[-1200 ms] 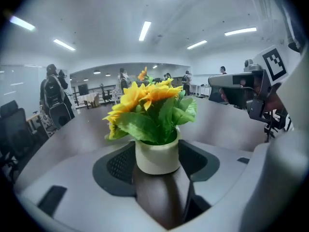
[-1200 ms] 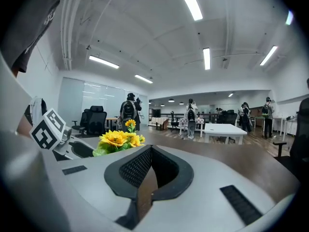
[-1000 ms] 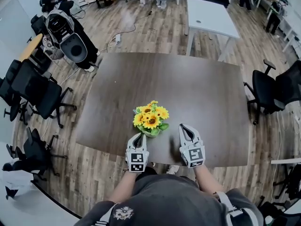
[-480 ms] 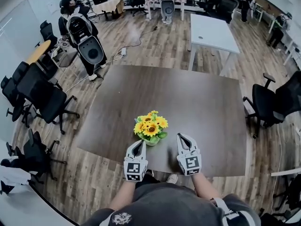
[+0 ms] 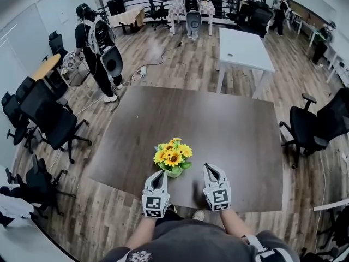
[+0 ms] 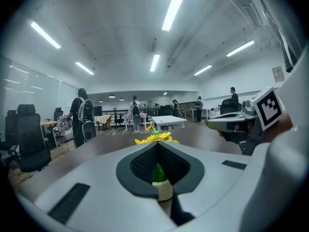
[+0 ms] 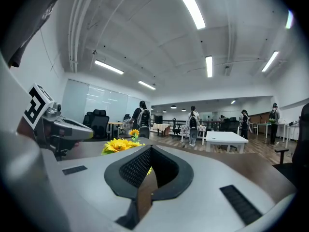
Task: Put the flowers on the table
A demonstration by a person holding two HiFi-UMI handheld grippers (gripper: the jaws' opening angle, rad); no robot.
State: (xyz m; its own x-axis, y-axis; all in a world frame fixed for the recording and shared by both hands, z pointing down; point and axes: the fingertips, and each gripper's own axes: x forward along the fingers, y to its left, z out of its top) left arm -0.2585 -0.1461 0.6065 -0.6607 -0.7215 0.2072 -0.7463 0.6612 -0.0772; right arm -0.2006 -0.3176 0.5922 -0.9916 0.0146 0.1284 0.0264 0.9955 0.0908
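A bunch of yellow sunflowers (image 5: 172, 153) in a small pale pot (image 5: 174, 172) stands on the dark brown table (image 5: 229, 130), near its front edge. My left gripper (image 5: 160, 173) sits just left of the pot, shut and empty. My right gripper (image 5: 209, 167) is a little to the pot's right, also shut with nothing in it. In the left gripper view the flowers (image 6: 155, 138) and the pot (image 6: 163, 187) show just beyond the closed jaw tips, and the right gripper (image 6: 241, 124) is at the right. The right gripper view has the flowers (image 7: 120, 144) at its left.
A white table (image 5: 242, 48) stands beyond the dark one. Black office chairs (image 5: 49, 119) line the left side, and another chair (image 5: 313, 127) is at the right. A person with a backpack (image 5: 95, 48) stands at the back left, and more people are farther back.
The head view has tipped up and shows more of the room. Both grippers stay beside the pot at the table's front edge. The person with the backpack has moved at the back left.
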